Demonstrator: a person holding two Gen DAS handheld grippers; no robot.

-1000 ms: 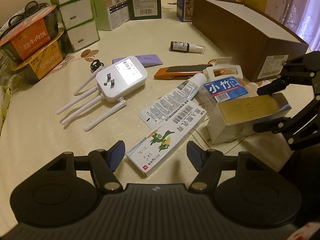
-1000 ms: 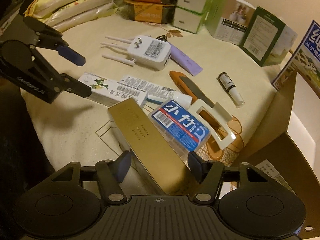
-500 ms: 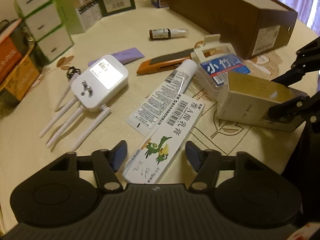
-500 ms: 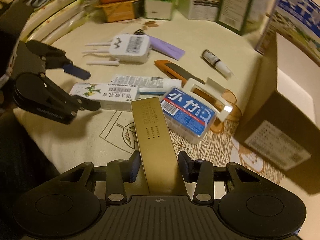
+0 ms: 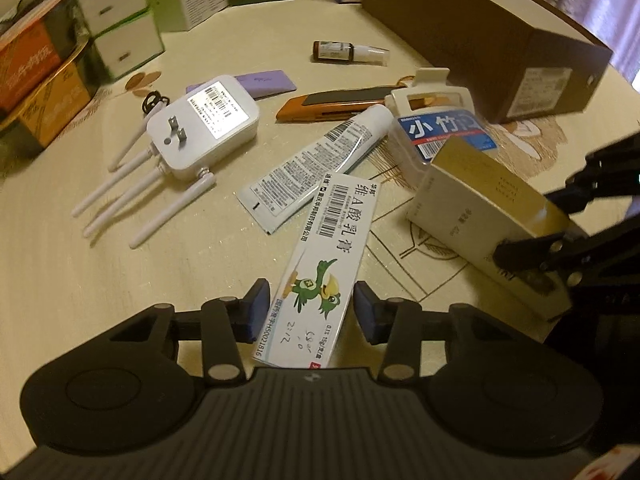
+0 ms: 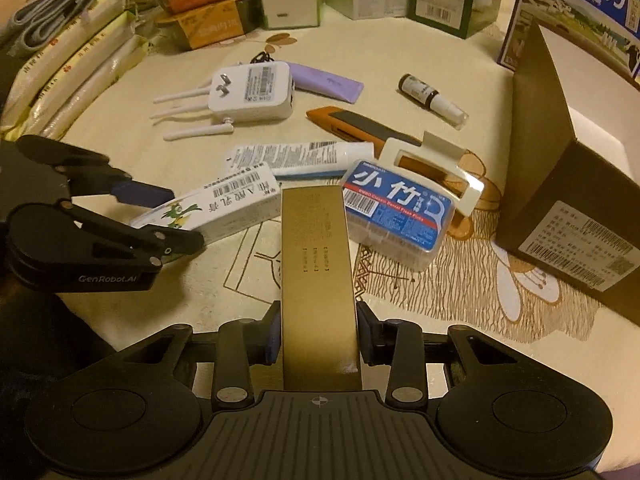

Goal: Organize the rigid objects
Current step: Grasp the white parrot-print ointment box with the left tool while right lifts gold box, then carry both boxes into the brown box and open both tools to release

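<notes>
right tongs (image 6: 316,336) clamp gold box (image 6: 316,264); left tongs (image 5: 308,312) closing around ointment carton (image 5: 320,276)

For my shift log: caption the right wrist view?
Right claw shut on the gold box; left claw closing around the ointment box.

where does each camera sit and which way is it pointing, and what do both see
Left wrist: on the left tongs, looking down at the bird-print box between its fingers; the right tongs show at right.
Right wrist: on the right tongs, looking down along the gold box it grips; the left tongs show at left.
Shared: both boxes, the white plug-in router and the brown box.
</notes>
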